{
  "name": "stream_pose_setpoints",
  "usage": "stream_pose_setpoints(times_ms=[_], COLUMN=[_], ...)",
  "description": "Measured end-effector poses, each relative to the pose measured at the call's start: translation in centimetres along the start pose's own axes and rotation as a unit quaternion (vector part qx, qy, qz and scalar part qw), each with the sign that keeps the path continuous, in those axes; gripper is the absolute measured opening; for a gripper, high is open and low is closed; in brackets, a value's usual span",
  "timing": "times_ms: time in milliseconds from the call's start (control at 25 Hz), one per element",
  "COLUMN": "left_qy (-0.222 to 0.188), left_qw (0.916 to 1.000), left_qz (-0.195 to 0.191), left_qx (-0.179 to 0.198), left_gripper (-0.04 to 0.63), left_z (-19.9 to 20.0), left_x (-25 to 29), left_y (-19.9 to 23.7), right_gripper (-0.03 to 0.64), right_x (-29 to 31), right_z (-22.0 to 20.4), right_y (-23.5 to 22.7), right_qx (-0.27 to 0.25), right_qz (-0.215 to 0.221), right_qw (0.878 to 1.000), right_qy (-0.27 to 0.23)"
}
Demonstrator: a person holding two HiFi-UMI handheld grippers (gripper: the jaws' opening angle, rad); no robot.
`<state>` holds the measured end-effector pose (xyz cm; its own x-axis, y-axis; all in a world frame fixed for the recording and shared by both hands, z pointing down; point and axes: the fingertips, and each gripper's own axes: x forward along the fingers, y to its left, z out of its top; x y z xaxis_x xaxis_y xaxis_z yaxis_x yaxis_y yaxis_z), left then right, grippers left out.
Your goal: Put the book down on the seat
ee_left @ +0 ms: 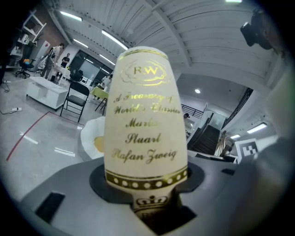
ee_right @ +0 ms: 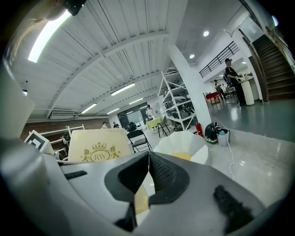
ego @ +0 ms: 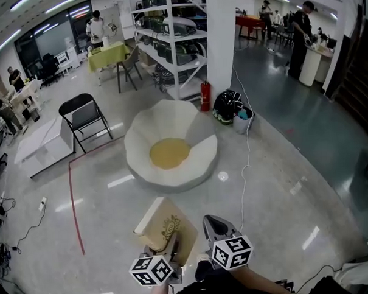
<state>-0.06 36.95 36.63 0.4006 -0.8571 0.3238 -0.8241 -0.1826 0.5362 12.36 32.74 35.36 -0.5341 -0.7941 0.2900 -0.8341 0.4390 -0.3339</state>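
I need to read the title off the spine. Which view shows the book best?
The left gripper view: the book fills the middle of the frame, spine toward the camera, its gold lettering readable. The head view shows the book small and from above, cover only. The right gripper view shows the book at the left, only its crested cover.

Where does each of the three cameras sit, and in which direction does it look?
Head view: on the person's head, looking steeply down at the white flower-shaped seat; left gripper and right gripper show at the bottom.
Left gripper view: on the left gripper, looking along its jaws, shut on the spine of the book.
Right gripper view: on the right gripper, looking along its shut, empty jaws toward the seat.
Shared: all three show book and seat.
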Motion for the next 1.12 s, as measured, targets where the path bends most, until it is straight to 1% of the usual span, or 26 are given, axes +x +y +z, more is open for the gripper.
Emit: stream_pose_setpoints(times_ms=[200, 360, 480, 560, 680, 800, 960, 1120], left_qy=[-0.008, -0.016, -0.013, -0.012, -0.018, -0.023, -0.032, -0.025], left_qw=[0.9995, 0.9998, 0.9999, 0.9999, 0.9998, 0.9996, 0.9993, 0.9993], left_qz=[0.016, 0.007, 0.002, 0.007, 0.012, 0.015, 0.014, 0.018], left_qx=[0.025, 0.003, 0.002, 0.008, 0.002, -0.005, -0.015, -0.020], left_gripper=[0.227, 0.227, 0.227, 0.227, 0.227, 0.227, 0.227, 0.227], left_z=[1.7, 2.9, 3.8, 4.1, 4.6, 5.0, 5.4, 5.8], left_x=[2.9, 4.5, 5.9, 6.3, 6.6, 7.0, 8.4, 10.1], left_y=[0.7, 1.1, 1.5, 1.9, 2.1, 2.2, 3.3, 4.8], right_gripper=[0.012, 0.012, 0.012, 0.012, 0.012, 0.012, 0.012, 0.012], right_x=[2.3, 3.7, 4.9, 5.3, 5.6, 6.0, 7.4, 9.2], right_z=[1.3, 2.7, 3.5, 3.0, 2.2, 2.6, 2.4, 2.9], right_y=[-1.0, -1.3, -1.0, -1.2, -2.1, -3.0, -3.7, -4.6], right_qx=[-0.009, -0.009, -0.008, -0.008, 0.006, 0.022, 0.022, 0.029], right_qz=[0.012, 0.026, 0.039, 0.030, 0.015, 0.011, 0.011, 0.008], right_qw=[1.000, 1.000, 0.999, 0.999, 1.000, 1.000, 1.000, 0.999], right_qy=[0.003, -0.010, -0.022, -0.016, -0.008, -0.009, -0.008, -0.009])
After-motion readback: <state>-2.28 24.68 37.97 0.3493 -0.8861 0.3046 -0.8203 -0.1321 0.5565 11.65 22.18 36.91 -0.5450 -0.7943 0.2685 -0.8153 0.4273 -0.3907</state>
